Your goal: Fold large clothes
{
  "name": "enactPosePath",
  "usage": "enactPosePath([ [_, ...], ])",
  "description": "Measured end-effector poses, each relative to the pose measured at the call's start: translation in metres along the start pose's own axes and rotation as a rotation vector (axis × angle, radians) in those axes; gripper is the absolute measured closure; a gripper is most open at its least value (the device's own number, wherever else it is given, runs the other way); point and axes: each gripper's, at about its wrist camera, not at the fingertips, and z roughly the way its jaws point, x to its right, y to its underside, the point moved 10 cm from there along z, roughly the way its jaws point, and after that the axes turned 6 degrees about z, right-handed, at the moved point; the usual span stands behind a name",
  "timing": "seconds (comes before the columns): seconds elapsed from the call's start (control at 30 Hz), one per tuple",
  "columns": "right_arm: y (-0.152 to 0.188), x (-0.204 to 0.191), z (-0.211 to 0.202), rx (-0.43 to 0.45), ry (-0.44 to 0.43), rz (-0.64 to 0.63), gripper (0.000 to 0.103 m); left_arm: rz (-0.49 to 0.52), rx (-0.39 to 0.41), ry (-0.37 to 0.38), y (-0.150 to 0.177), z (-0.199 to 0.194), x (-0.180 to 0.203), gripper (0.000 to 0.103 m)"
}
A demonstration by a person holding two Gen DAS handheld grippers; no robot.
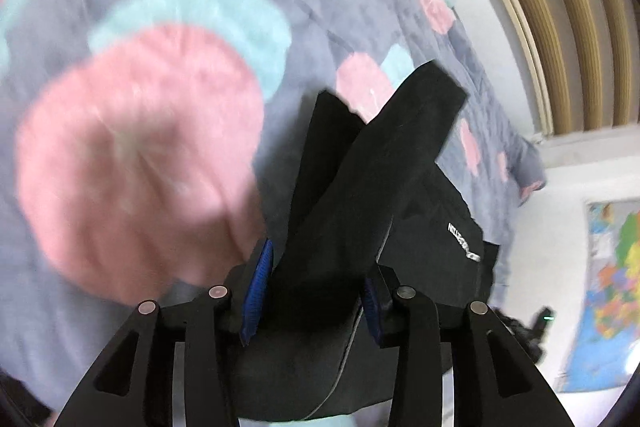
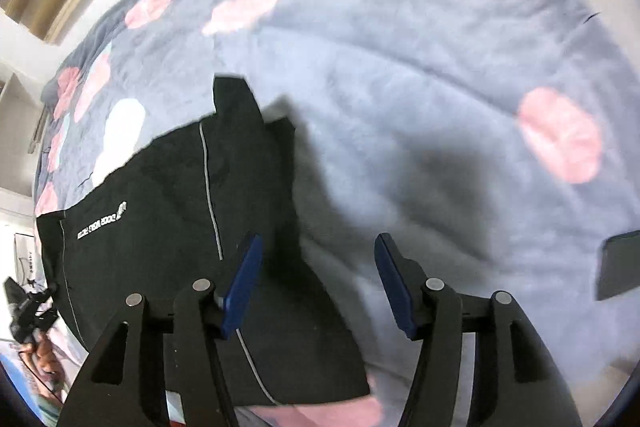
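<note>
The black garment (image 1: 360, 187) is lying on the flowery grey bed cover (image 1: 132, 131), mostly flat. One bunched flap is sticking up between the blue pads of the left gripper (image 1: 316, 283).

The fabric is filling the gap and looks to be touching both pads. Whether it's actually being pinched or just sitting there loose, the left wrist view isn't showing, so that one's a "can't tell".

The right gripper (image 2: 316, 267) is standing wide with nothing in it. It's hanging over the near edge of the garment (image 2: 160, 195), with bare cover (image 2: 400, 67) showing between its pads.

What could be going wrong from here:

- **Flap flopping:** the raised flap is only being propped up by the left jaws. If that grip is slack, it's probably flopping back any old way and leaving a crooked fold.
- **Catching the cover:** the cover is soft and rumpled right under the open right jaws. A low pinch there risks grabbing bedding along with the garment, or instead of it, and dragging the whole lot.
- **Uneven pull:** the garment looks thick and doubled at that edge, so one hand pulling alone is likely skewing it.
- **Flat dark thing:** something dark and flat (image 2: 618, 263) is lying on the cover off to the right. It's well clear for now, but a big sweep could be knocking it.

As for containers, nobody's seeing any here. There's no basket, box or drawer in either view, so nothing is holding anything.
</note>
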Motion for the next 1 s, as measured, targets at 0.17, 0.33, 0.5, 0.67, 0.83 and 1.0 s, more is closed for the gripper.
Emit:
enactPosePath([
  [0.17, 0.0, -0.062, -0.032, 0.05, -0.062, -0.073, 0.032, 0.169, 0.111, -0.075, -0.014, -0.036, 0.047, 0.056],
  [0.33, 0.026, -0.135, -0.011, 0.053, -0.042, -0.264, 0.032, 0.382, 0.06, -0.092, 0.008, -0.007, 0.117, 0.049],
  [0.5, 0.053, -0.164, 0.048, 0.006, 0.066, -0.352, 0.032, 0.51, -0.065, -0.182, 0.057, 0.062, 0.138, 0.049],
  [0.67, 0.071, -0.148, 0.114, -0.089, 0.121, -0.327, 0.03, 0.488, -0.145, -0.278, 0.085, 0.11, 0.117, 0.048],
  [0.83, 0.069, -0.148, 0.124, -0.068, 0.142, -0.362, 0.026, 0.469, -0.158, -0.286, 0.078, 0.121, 0.113, 0.046],
  [1.0, 0.071, -0.147, 0.111, -0.103, 0.142, -0.324, 0.026, 0.47, -0.131, -0.284, 0.078, 0.107, 0.117, 0.046],
])
